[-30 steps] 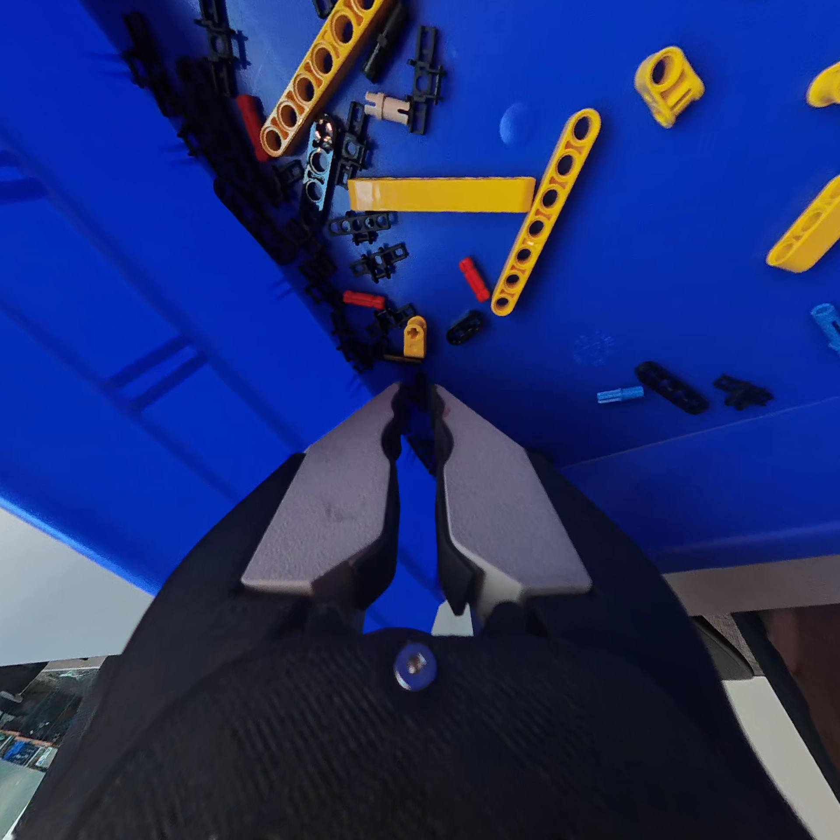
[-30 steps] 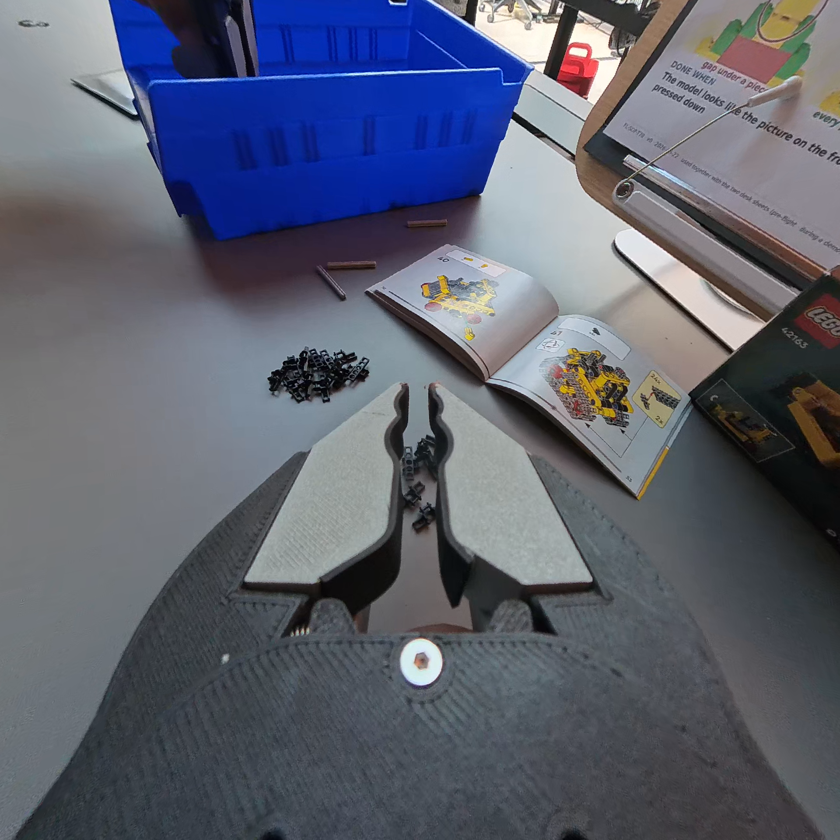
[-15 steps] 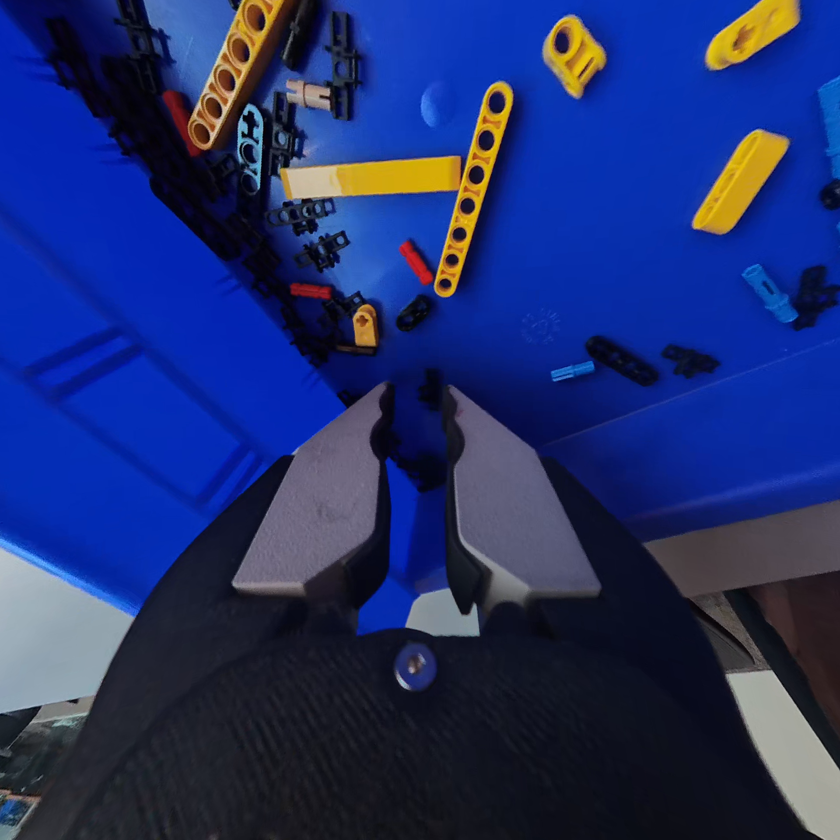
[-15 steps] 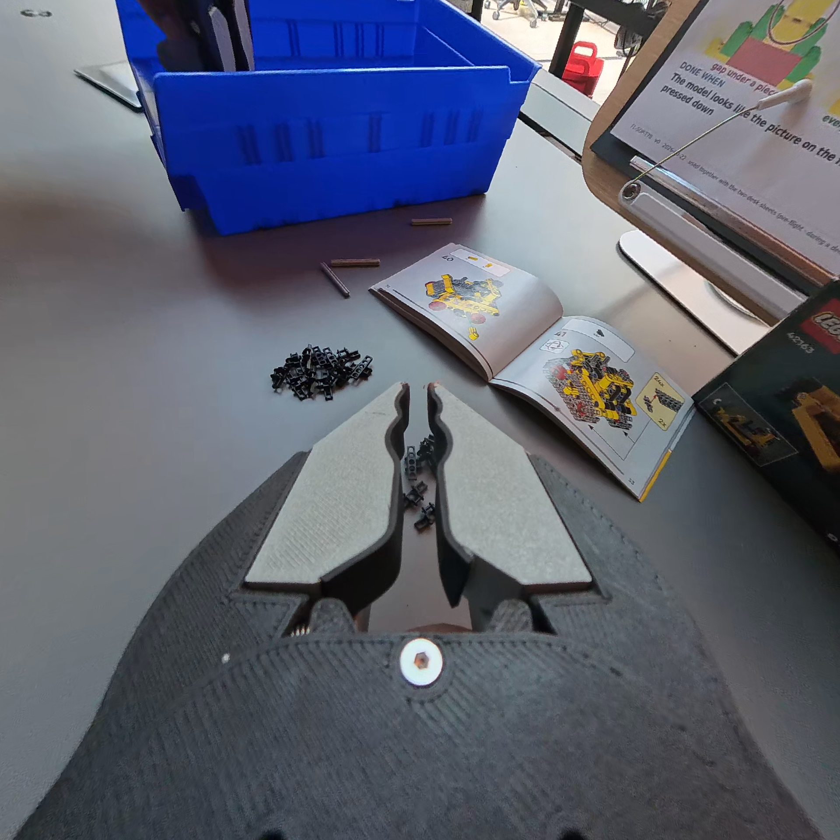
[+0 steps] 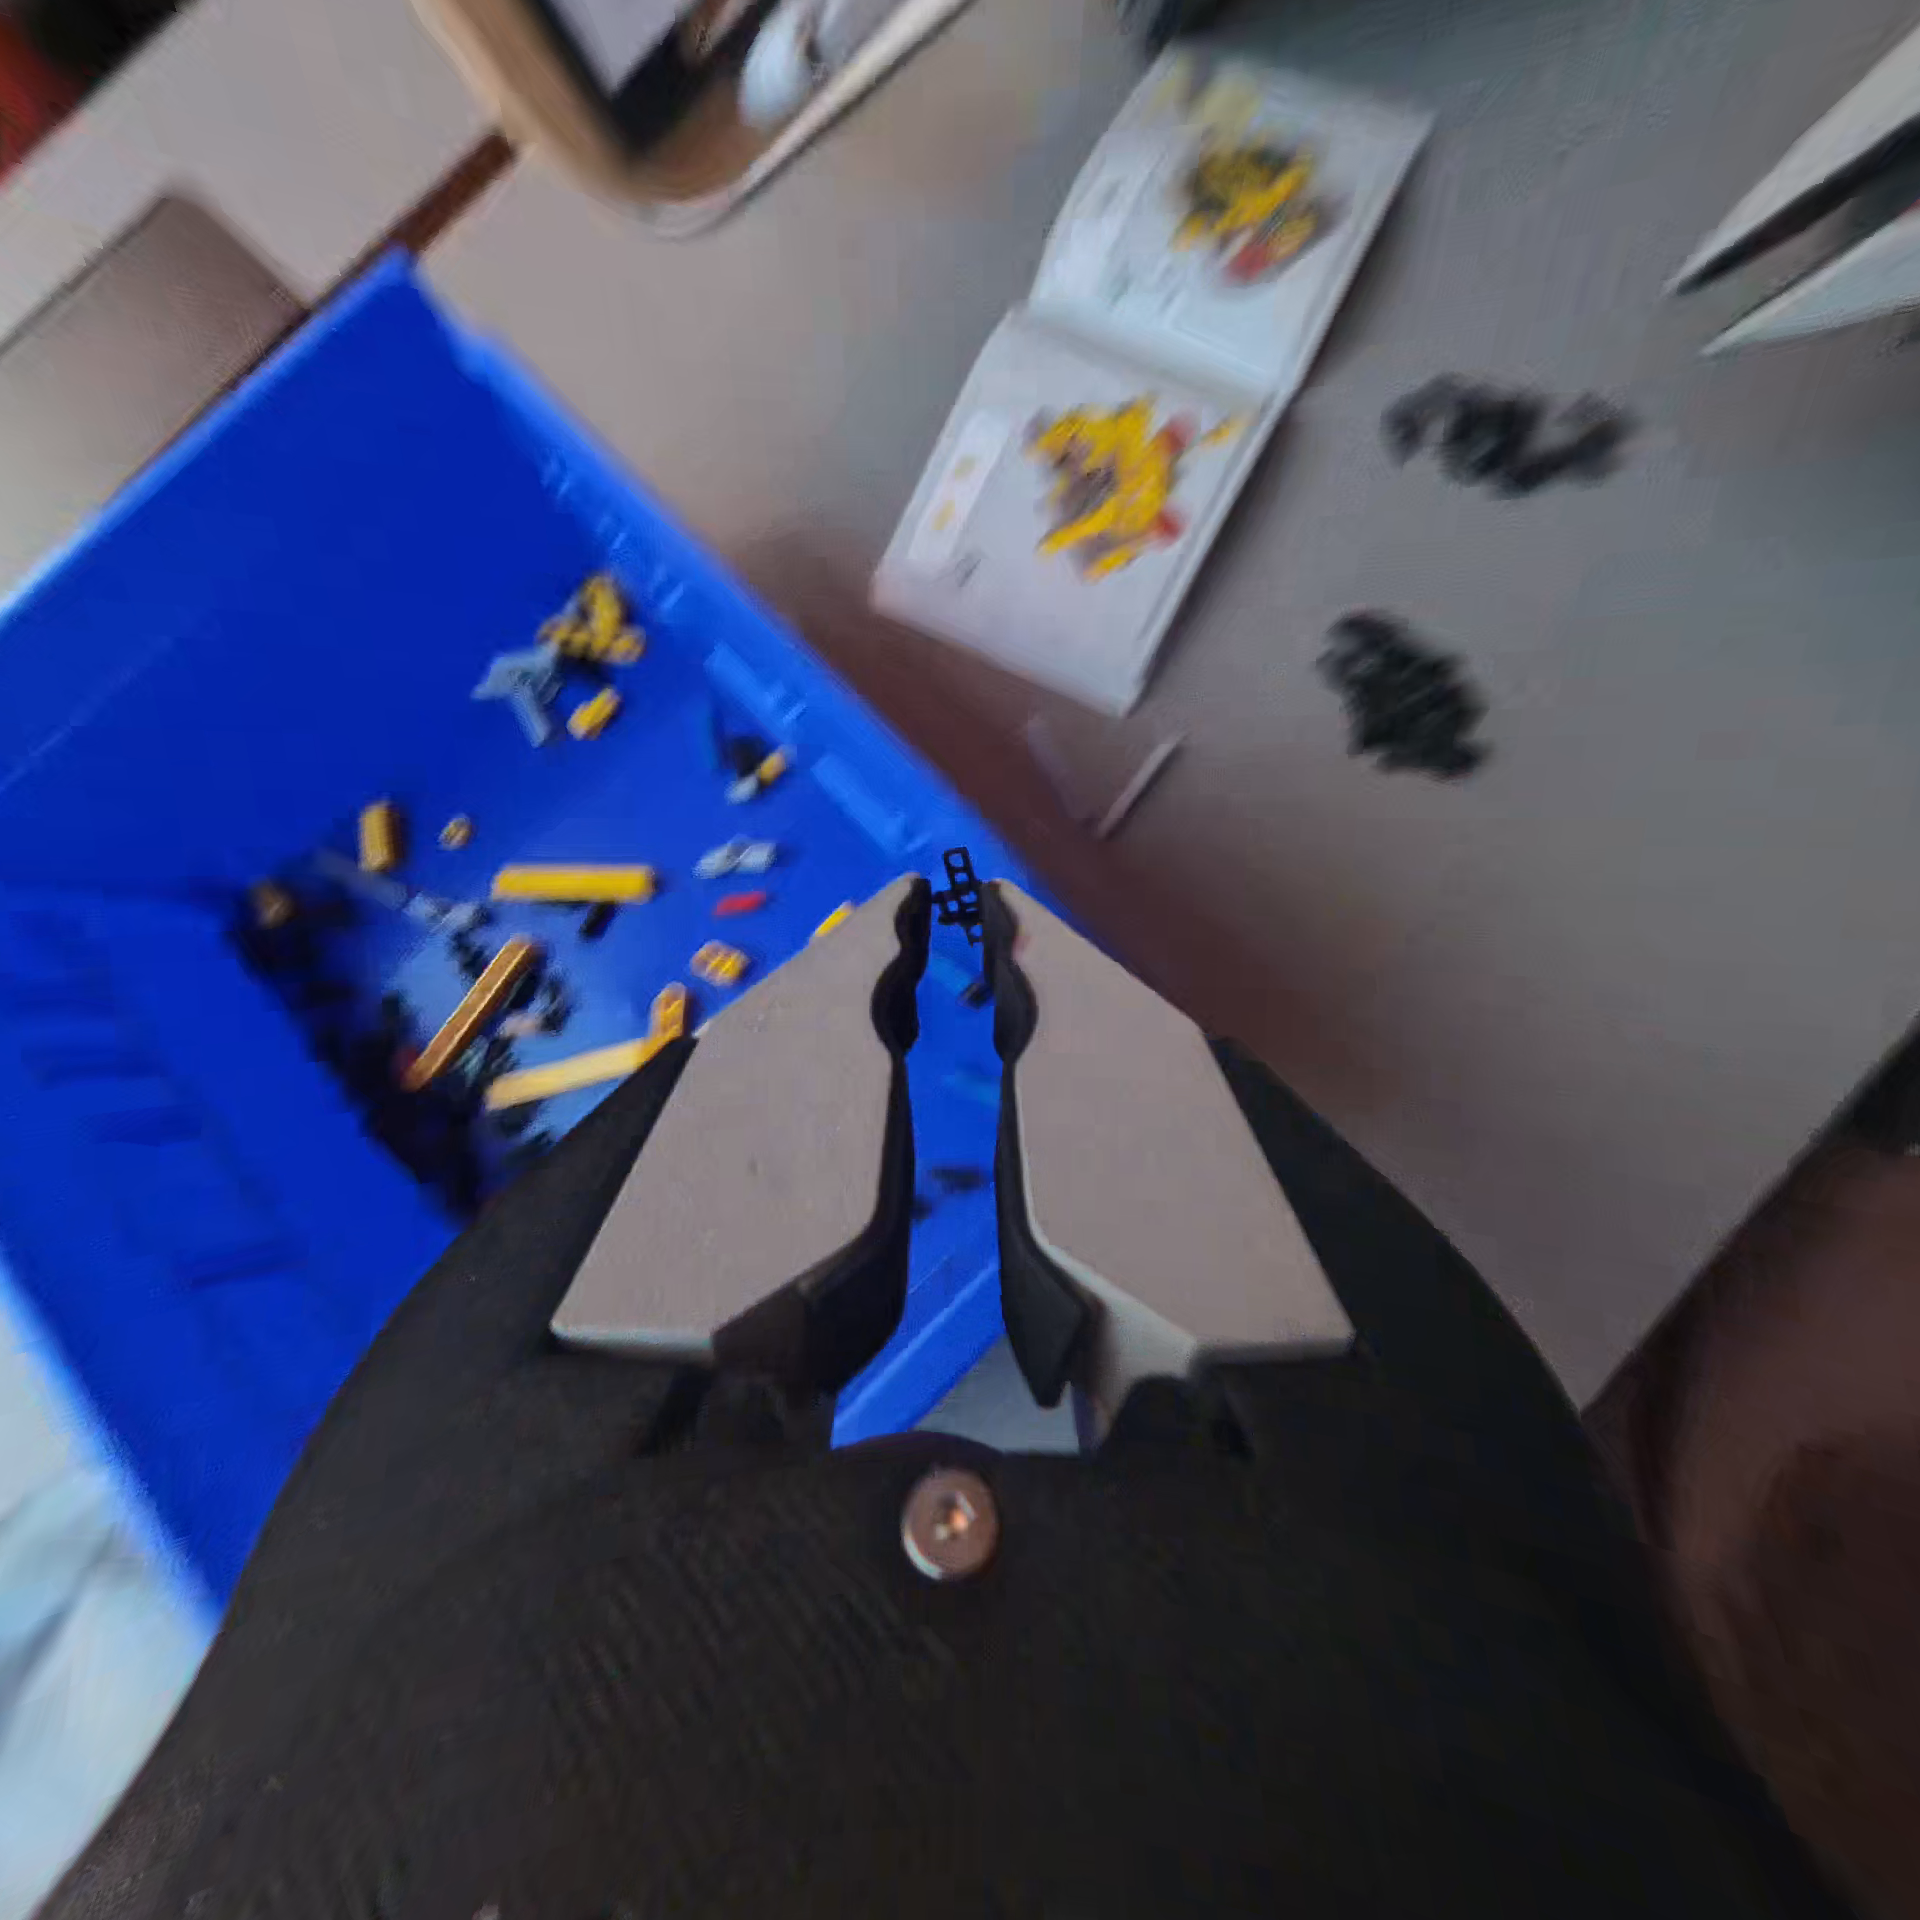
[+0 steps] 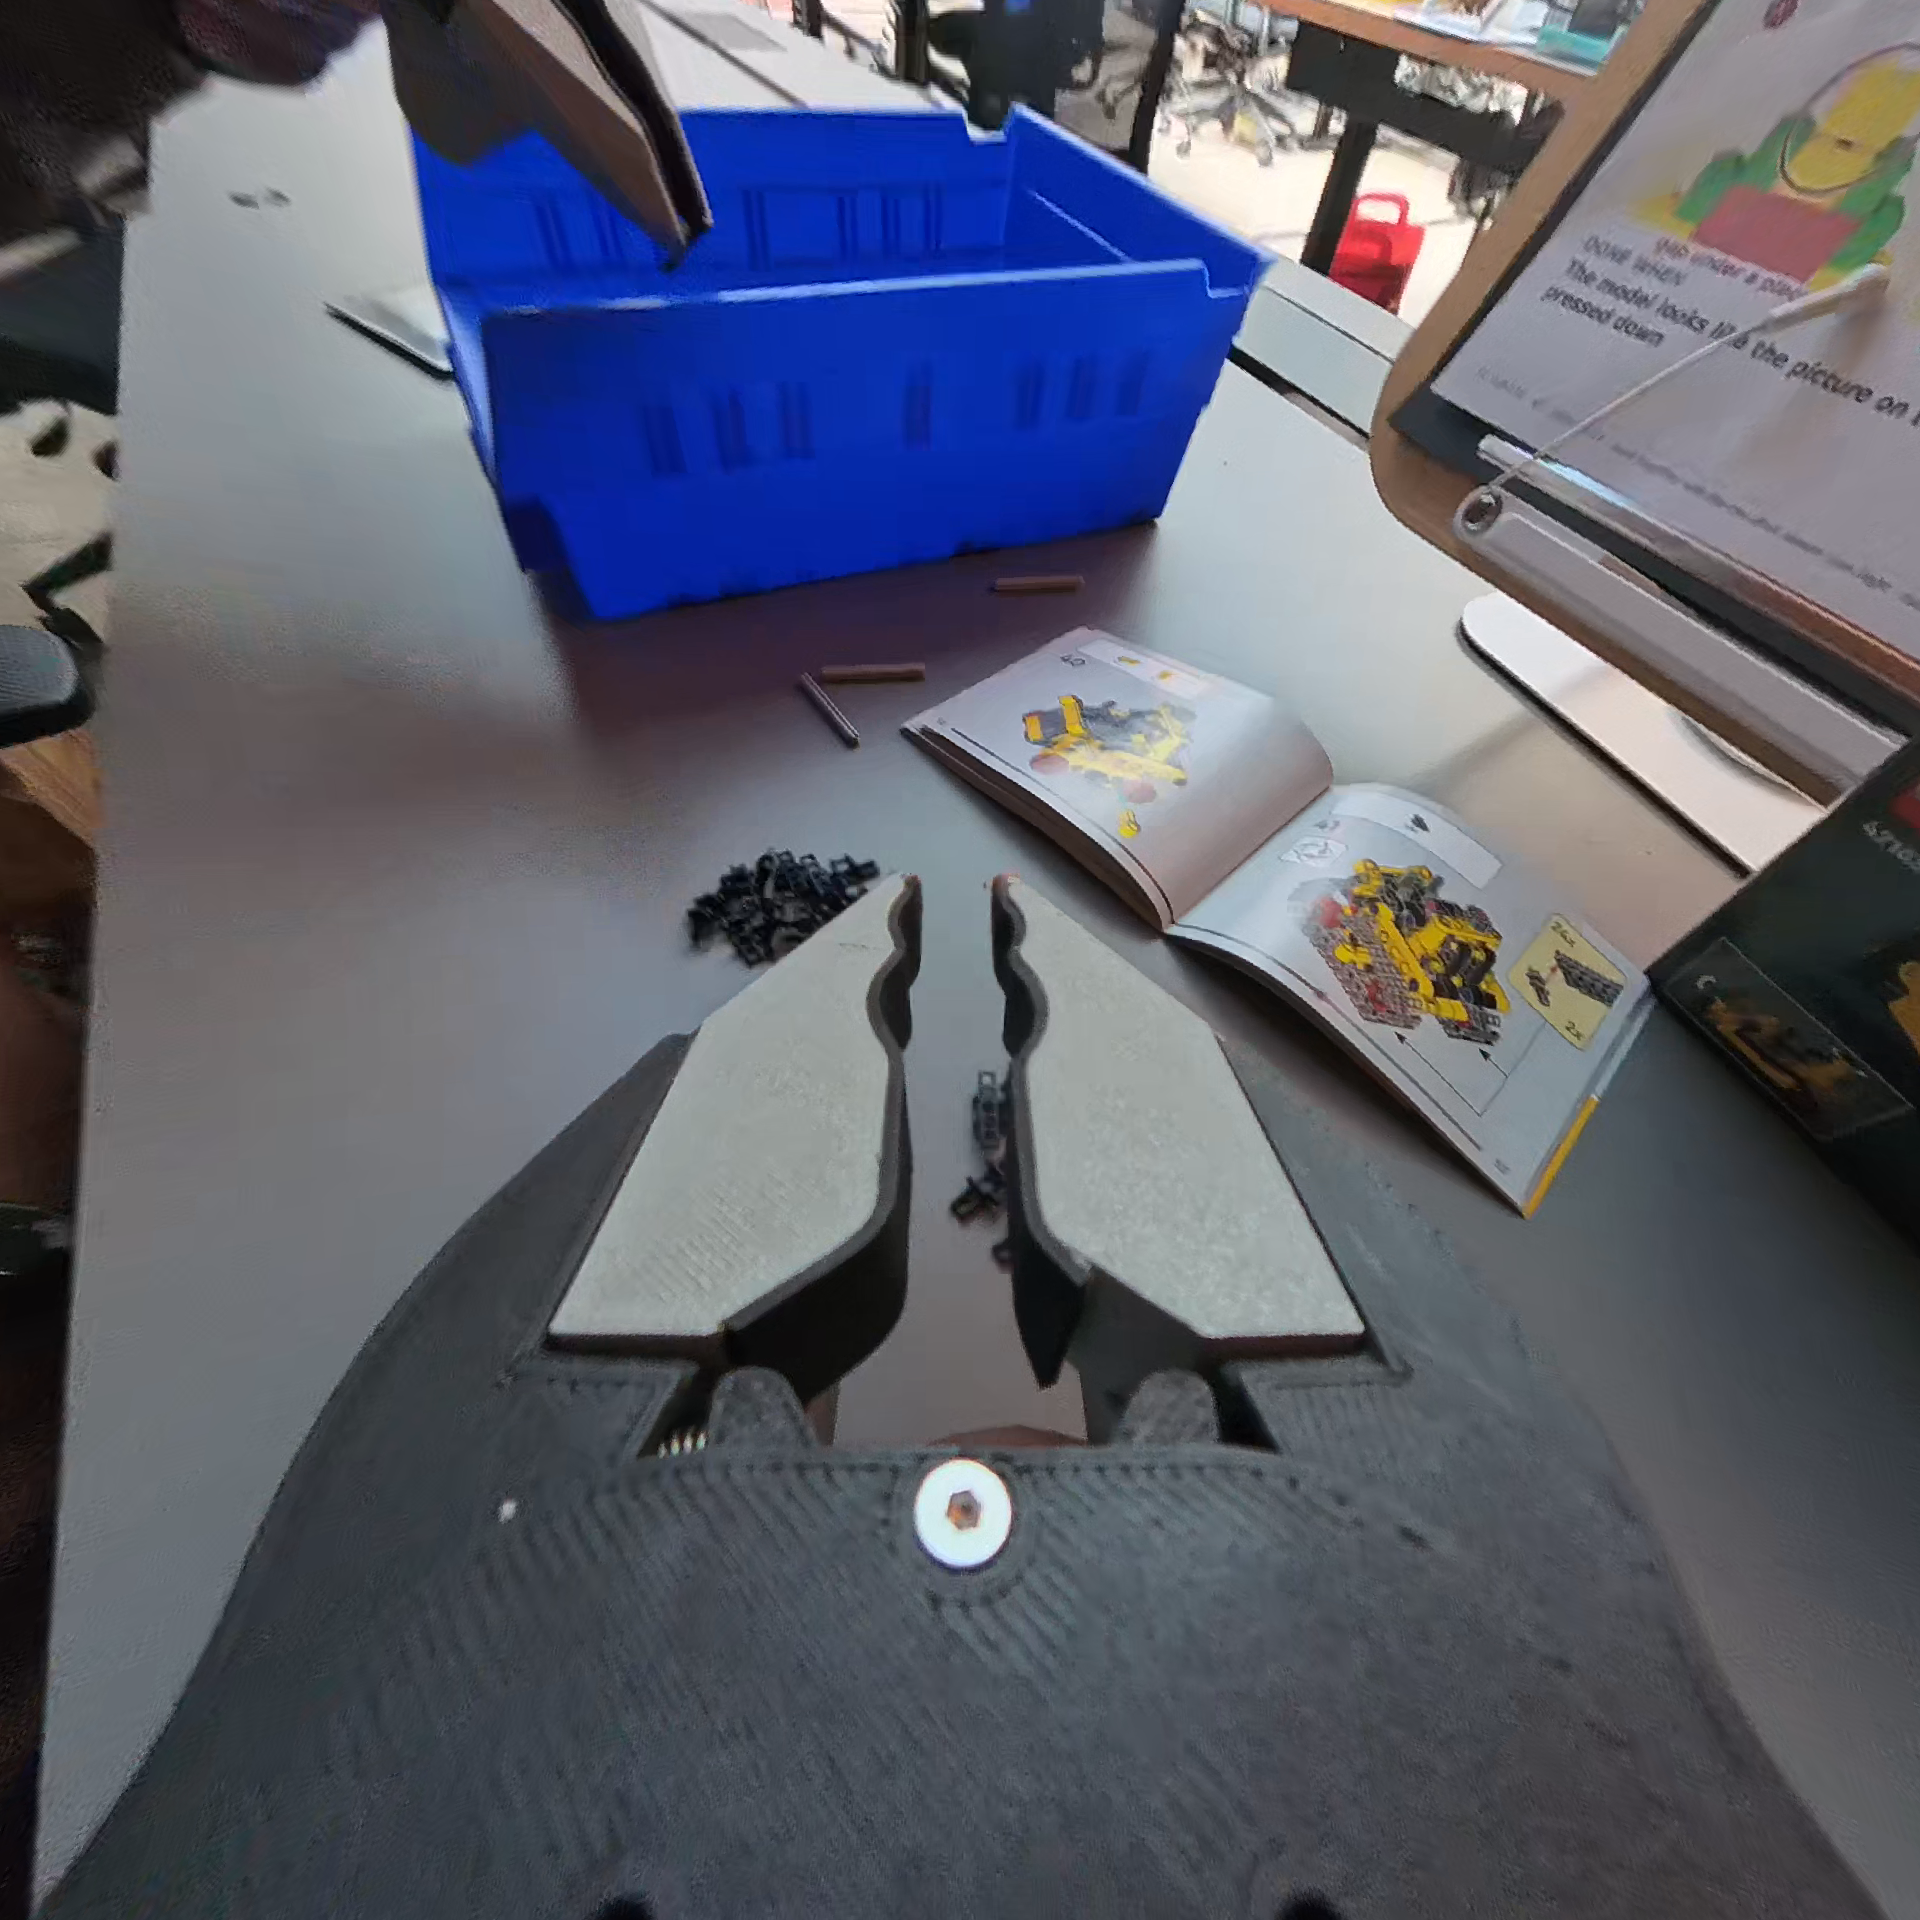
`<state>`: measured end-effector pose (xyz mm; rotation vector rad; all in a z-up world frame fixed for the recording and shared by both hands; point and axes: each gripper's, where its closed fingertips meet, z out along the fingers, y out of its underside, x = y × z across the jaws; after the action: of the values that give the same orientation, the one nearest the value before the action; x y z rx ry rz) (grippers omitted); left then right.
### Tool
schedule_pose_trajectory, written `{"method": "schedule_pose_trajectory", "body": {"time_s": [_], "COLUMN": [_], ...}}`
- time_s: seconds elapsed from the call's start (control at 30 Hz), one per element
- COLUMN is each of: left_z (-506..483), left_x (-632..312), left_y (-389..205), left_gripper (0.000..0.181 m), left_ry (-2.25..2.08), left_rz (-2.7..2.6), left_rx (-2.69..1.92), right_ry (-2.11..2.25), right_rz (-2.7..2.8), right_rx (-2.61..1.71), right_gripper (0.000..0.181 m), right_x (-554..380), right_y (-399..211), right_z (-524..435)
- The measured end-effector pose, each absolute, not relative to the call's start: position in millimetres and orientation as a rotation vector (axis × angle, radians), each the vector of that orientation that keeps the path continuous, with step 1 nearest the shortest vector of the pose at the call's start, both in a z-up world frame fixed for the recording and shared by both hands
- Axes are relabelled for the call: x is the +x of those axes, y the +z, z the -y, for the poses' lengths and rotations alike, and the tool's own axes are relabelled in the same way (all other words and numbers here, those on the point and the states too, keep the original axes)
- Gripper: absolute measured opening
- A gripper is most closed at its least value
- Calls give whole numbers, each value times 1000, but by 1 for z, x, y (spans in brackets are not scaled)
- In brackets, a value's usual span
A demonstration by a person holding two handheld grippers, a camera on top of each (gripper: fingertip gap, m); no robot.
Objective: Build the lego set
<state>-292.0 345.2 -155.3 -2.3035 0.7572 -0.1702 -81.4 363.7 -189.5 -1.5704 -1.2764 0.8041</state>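
My left gripper (image 5: pixel 956 894) is shut on a small black track link (image 5: pixel 958 878) that sticks up from between its tips. It hangs above the near corner of the blue bin (image 5: pixel 312 582), which holds yellow beams (image 5: pixel 571 883) and other small loose parts. In the right wrist view it (image 6: pixel 675 234) shows above the bin (image 6: pixel 831 416). My right gripper (image 6: pixel 953 894) is slightly open and empty, low over the dark table. A few loose black links (image 6: pixel 987 1117) lie on the table between its fingers. A pile of black links (image 6: pixel 774 914) lies just ahead and to the left.
An open instruction booklet (image 6: pixel 1247 883) lies right of the piles. Brown axles (image 6: pixel 871 673) lie in front of the bin. The set's box (image 6: pixel 1818 997) is at the right edge. A stand holding a printed sheet (image 6: pixel 1662 312) rises at the back right.
My left gripper closed on a black link at the bin floor, then lifted out and swung toward the table. My right gripper moved slightly and its jaws opened a little.
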Motion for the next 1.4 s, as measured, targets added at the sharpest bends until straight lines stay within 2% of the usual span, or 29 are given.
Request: {"method": "schedule_pose_trajectory", "body": {"time_s": [0.03, 0.23, 0.37, 0.53, 0.67, 0.8, 1.03, 1.17, 1.27, 1.4], "left_z": [-340, -306, -310, -312, -321, -326, -330, -339, -345, -342], "left_x": [-261, -137, -112, -96, -95, -93, -93, -107, -124, -149], "left_y": [-142, -135, -134, -130, -137, -134, -136, -147, -150, -137], "left_gripper": [6, 6, 6, 6, 6, 6, 6, 1, 1, 4], "left_ry": [-297, -821, -1020, -1258, -1243, -1311, -1332, -1186, -1118, -1074], "left_rz": [-754, -793, -694, -548, -479, -417, -373, -357, -324, -317], "left_rx": [-2205, -1955, -1909, -1867, -1865, -1839, -1827, -1867, -1874, -1858], "right_ry": [852, 931, 847, 774, 781, 770, 716, 643, 567, 456], "right_rz": [1272, 1320, 1339, 1266, 1226, 1224, 1227, 1235, 1234, 1350], "right_rx": [-1536, -1327, -1227, -1295, -1310, -1351, -1346, -1392, -1478, -1711], "right_gripper": [11, 19, 19, 16, 14, 3, 0, 0, 0, 0], "right_x": [-85, -106, -109, -108, -107, -107, -103, -89, -70, -53], "right_y": [-182, -147, -135, -137, -137, -144, -148, -158, -173, -224], "right_z": [-357, -315, -299, -311, -316, -321, -327, -344, -367, -386]}}
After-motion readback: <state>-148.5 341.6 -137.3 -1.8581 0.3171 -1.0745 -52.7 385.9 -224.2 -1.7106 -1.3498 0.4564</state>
